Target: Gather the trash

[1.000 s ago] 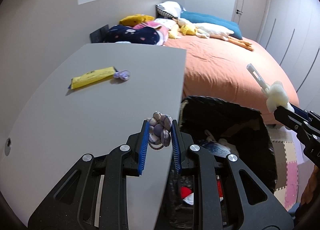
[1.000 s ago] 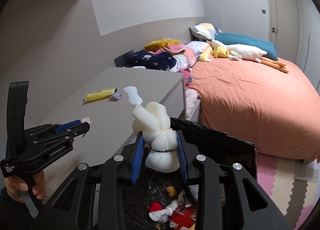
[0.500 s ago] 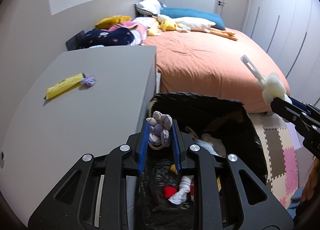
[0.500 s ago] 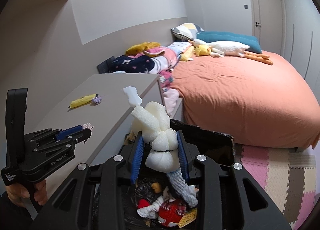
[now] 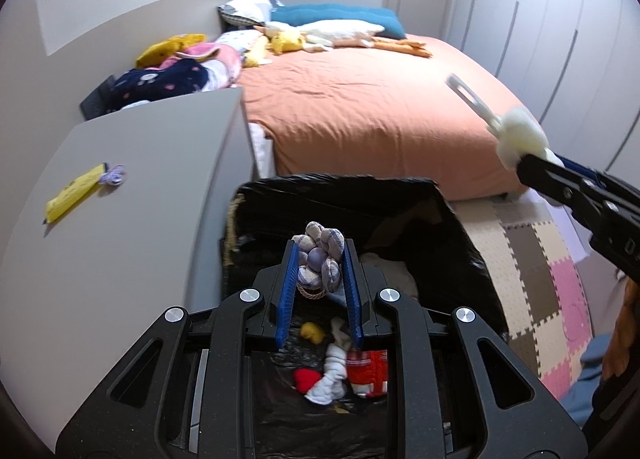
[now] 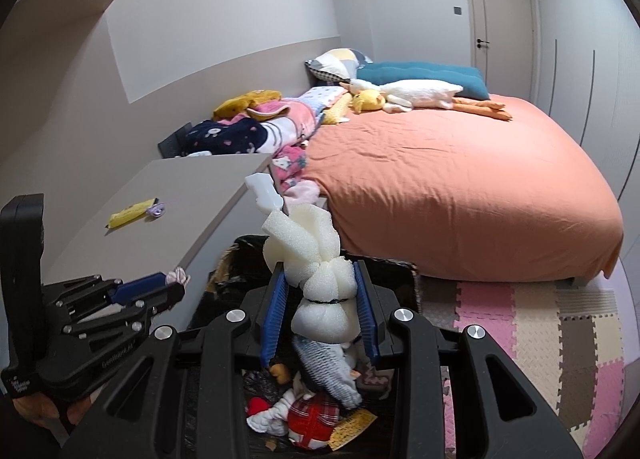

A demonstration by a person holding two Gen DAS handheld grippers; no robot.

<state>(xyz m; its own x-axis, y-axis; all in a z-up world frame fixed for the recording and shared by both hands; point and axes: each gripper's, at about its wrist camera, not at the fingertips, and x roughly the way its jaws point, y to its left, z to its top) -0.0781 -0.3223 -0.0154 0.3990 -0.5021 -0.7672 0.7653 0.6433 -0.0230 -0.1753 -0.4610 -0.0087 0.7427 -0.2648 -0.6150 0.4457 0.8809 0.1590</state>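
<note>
My left gripper (image 5: 319, 259) is shut on a purple-grey fabric flower (image 5: 320, 259) and holds it over the black-lined trash bin (image 5: 460, 227). My right gripper (image 6: 320, 291) is shut on a white foam sponge brush (image 6: 316, 271) with a plastic handle, also above the bin (image 6: 404, 267). The bin holds several items, among them a red-checked cloth (image 6: 312, 415). A yellow wrapper (image 5: 76, 193) and a small purple item (image 5: 113, 175) lie on the grey table (image 5: 120, 259). The left gripper shows in the right wrist view (image 6: 176, 285), the right gripper in the left wrist view (image 5: 524, 157).
An orange bed (image 6: 460, 187) with pillows, plush toys and piled clothes (image 6: 248, 127) stands beyond the bin. Pink and beige foam floor mats (image 6: 540, 331) lie to the right. A closed door (image 6: 500, 19) and wardrobe doors are at the far wall.
Both grippers have moved right from over the table edge to above the bin, each still holding its item. The bin's contents are now in fuller view.
</note>
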